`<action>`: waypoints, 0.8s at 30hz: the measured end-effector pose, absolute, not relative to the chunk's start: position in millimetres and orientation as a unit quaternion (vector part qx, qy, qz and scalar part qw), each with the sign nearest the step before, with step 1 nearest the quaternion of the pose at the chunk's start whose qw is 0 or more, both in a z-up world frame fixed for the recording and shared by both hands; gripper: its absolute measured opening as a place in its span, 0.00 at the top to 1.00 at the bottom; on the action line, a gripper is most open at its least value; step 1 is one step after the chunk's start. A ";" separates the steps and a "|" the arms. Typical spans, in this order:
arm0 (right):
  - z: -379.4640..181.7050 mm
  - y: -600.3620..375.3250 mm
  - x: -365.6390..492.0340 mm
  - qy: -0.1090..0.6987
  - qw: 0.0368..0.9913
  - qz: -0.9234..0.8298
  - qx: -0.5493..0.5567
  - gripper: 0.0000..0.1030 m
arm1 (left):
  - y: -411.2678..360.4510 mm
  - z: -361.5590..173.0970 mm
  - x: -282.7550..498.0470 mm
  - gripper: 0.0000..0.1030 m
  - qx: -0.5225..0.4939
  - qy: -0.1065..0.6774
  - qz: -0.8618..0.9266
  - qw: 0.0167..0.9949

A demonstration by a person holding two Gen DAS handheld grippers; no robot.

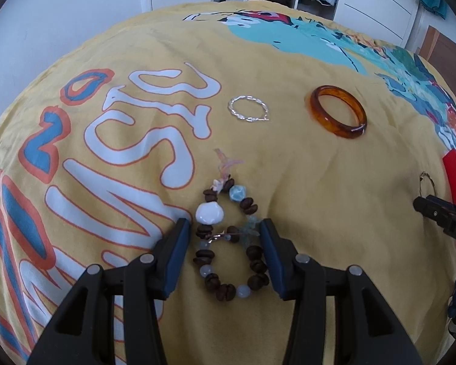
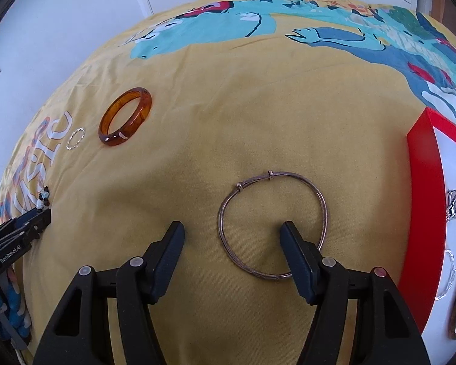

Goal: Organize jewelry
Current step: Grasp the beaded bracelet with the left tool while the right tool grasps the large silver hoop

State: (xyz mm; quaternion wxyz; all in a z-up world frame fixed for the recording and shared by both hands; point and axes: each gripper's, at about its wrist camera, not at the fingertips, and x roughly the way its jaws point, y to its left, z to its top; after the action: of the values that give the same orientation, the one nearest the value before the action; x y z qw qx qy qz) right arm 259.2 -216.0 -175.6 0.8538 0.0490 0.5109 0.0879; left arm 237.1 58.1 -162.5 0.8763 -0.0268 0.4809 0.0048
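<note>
Left hand-held gripper [image 1: 225, 228] hung spread over the beaded bracelet [image 1: 228, 243] at lower centre of the left wrist view, blue pads either side of the twisted loop, not pressing it; probably placed astride to pinch the figure-eight at its crossing. Lay on the yellow printed bedspread [image 1: 304, 167], with a silver twisted ring-chain [image 1: 248, 109] and an amber bangle [image 1: 338, 111] above it toward upper centre and upper right, apart from each other.

Right hand-held gripper [image 2: 232, 228] also released, nothing clamped: one finger stood inside the thin metal bangle [image 2: 272, 225], the other outside at the left, so that the wire's left arc sat between them, likely lined up for a rim pinch since so thin a hoop gives no other hold. Red-edged white jewelry tray [image 2: 422, 213] sat at the right edge of that view, a few pieces already in it, presumably the destination.
</note>
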 end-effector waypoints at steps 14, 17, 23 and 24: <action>-175.8 -210.6 271.2 0.540 0.829 0.134 0.057 0.69 | 40.0 -152.8 234.6 0.89 -0.004 0.488 -0.023 0.872; -174.8 -210.8 274.6 0.549 0.823 0.138 0.060 0.78 | 34.9 -150.0 231.4 0.89 -0.004 0.490 -0.028 0.871; -173.1 -202.8 272.4 0.557 0.818 0.138 0.044 0.92 | 32.9 -143.2 223.4 0.89 -0.007 0.492 -0.033 0.870; -172.2 -202.8 270.1 0.557 0.818 0.138 0.044 0.93 | 32.5 -140.9 222.4 0.89 -0.007 0.491 -0.035 0.870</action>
State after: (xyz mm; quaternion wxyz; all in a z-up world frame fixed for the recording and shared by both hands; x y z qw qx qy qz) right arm 270.1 -202.8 -172.2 0.8177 0.0438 0.5570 0.1381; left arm 222.4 32.5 -140.9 0.8702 -0.0072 0.4914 -0.0350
